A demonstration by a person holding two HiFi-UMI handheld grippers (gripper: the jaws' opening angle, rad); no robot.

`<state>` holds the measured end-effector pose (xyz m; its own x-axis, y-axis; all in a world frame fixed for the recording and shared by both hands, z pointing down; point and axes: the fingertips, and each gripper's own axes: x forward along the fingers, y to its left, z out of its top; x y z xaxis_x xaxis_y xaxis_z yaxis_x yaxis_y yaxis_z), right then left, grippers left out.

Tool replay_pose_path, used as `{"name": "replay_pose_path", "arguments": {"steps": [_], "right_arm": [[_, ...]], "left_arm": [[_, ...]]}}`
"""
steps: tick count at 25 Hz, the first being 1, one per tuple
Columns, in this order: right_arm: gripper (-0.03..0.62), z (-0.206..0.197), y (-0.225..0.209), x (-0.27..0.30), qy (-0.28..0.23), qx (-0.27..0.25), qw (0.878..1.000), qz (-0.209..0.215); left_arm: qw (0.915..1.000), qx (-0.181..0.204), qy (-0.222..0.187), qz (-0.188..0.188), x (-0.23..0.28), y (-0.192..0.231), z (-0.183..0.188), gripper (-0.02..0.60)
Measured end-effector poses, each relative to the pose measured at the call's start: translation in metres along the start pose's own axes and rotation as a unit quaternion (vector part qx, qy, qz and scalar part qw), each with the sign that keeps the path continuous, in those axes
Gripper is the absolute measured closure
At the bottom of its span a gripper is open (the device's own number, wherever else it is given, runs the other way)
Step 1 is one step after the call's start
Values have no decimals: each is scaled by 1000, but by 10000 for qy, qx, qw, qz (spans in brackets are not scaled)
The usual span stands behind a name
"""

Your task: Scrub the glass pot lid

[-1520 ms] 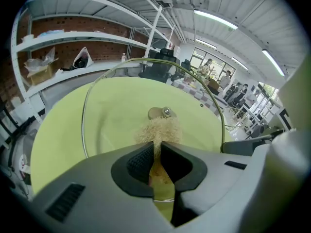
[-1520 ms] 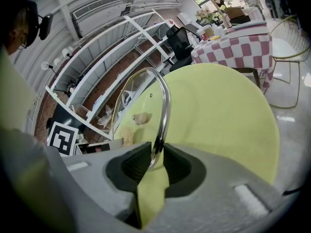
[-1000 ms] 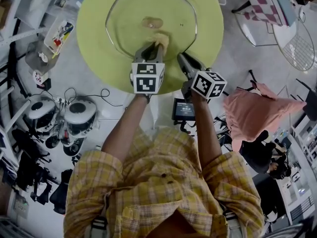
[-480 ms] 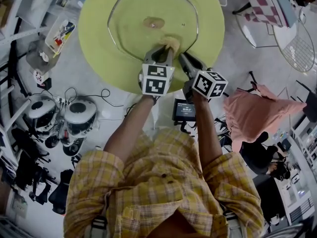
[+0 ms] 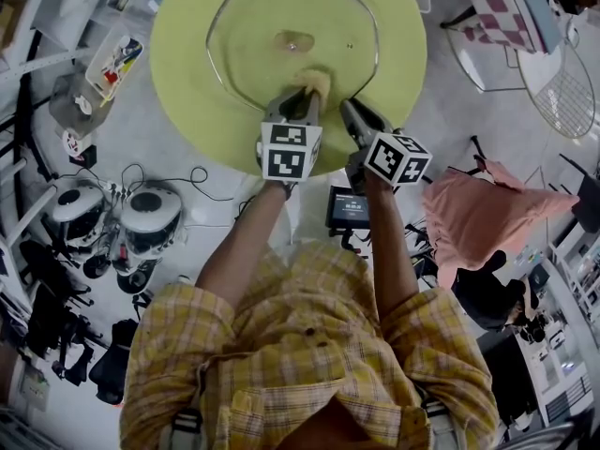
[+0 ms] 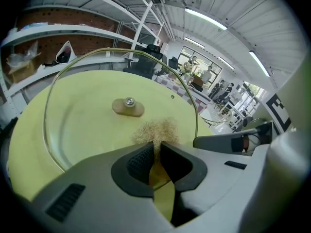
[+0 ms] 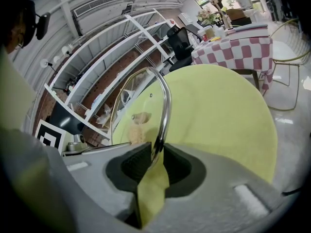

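A large glass pot lid (image 5: pixel 253 50) with a metal rim lies on the round yellow-green table (image 5: pixel 178 73), its knob (image 5: pixel 292 41) in the middle. My left gripper (image 5: pixel 311 87) is shut on a tan fibrous scrubber (image 6: pixel 156 130) that presses on the glass just near of the knob (image 6: pixel 128 107). To its right, my right gripper (image 5: pixel 352 111) is shut on the lid's near metal rim (image 7: pixel 164 111), which tilts that edge up. In the right gripper view the scrubber (image 7: pixel 137 134) shows through the glass.
The table (image 7: pixel 218 110) stands on a pale floor. Left of it are round appliances with cables (image 5: pixel 122 218) and a shelf unit (image 5: pixel 56 26). A wire chair (image 5: pixel 567 87), a checkered table (image 5: pixel 497 7) and a pink cloth (image 5: pixel 478 209) are at the right.
The left gripper with the scrubber slid right across the glass, then a little back left and nearer. The right gripper kept its hold on the rim.
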<state>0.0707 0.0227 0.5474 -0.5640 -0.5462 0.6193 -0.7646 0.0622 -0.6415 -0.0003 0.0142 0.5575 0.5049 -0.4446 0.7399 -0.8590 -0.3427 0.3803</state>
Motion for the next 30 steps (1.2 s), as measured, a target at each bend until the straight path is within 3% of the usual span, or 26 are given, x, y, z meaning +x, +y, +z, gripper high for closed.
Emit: {"name": "replay_pose_path", "arguments": {"steps": [30], "right_arm": [[516,-2,0,0,122,-12,9997,-224]], "left_arm": [[9960,-344,-170,802,-40,82,-14,529]]}}
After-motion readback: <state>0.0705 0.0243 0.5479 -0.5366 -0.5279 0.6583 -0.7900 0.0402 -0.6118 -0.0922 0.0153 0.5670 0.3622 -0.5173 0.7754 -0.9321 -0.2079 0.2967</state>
